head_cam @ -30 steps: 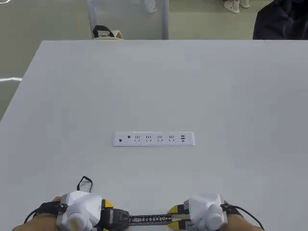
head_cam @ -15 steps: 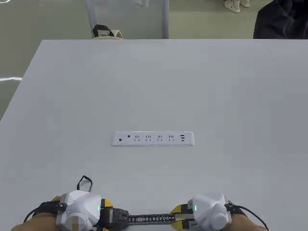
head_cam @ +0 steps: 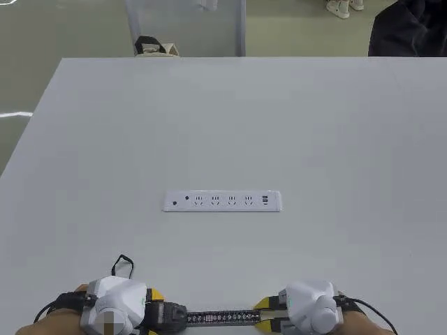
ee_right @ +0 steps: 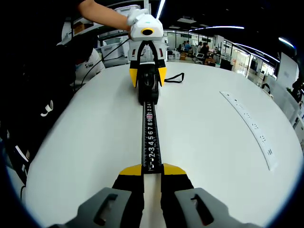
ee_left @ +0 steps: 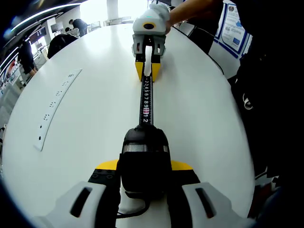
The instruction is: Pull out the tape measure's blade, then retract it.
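A black tape measure case (ee_left: 145, 159) sits between the yellow-tipped jaws of my left gripper (ee_left: 145, 166), which is shut on it near the table's front edge (head_cam: 166, 315). Its black blade with white numbers (head_cam: 222, 319) runs out rightward to my right gripper (head_cam: 265, 314), shut on the blade's end. In the right gripper view the blade (ee_right: 151, 140) stretches from my right gripper (ee_right: 152, 170) to the case (ee_right: 148, 84) in the left gripper (ee_right: 147, 76). In the left gripper view the blade (ee_left: 146, 97) leads to the right gripper (ee_left: 148, 71).
A white power strip (head_cam: 223, 201) lies across the middle of the white table (head_cam: 279, 125). A thin black wrist loop (head_cam: 123, 265) trails on the table by the left gripper. Bags and a chair stand on the floor beyond the far edge.
My right gripper has moved to the right with the blade's end, so more blade shows between the two grippers. The left gripper and case have stayed put.
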The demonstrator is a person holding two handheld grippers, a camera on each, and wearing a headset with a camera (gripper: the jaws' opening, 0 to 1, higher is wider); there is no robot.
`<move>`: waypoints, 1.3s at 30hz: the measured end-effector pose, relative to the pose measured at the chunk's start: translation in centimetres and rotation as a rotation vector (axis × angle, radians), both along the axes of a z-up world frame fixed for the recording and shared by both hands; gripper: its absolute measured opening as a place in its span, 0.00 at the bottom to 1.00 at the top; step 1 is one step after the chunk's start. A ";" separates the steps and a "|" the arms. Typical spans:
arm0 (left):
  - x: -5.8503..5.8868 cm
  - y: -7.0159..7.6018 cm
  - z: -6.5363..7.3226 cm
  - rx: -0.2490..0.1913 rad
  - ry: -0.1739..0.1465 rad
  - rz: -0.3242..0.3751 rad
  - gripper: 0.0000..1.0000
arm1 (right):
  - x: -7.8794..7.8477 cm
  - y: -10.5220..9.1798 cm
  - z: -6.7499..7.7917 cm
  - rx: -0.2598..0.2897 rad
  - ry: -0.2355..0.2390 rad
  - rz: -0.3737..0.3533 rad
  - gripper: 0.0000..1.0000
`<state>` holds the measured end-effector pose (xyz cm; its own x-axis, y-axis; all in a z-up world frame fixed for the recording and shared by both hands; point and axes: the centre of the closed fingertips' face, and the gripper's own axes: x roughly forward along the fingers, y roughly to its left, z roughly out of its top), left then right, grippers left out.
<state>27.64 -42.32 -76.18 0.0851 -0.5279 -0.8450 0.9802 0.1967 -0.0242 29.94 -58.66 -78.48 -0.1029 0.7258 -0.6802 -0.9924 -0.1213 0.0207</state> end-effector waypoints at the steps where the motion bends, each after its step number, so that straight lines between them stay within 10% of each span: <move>1: 0.0 0.0 0.0 0.000 0.000 0.000 0.34 | 0.0 -0.1 0.0 -0.001 0.000 0.000 0.10; 39: 0.1 0.5 -0.7 0.001 0.005 0.002 0.34 | 0.8 -3.6 0.0 -0.032 -0.007 -0.014 0.10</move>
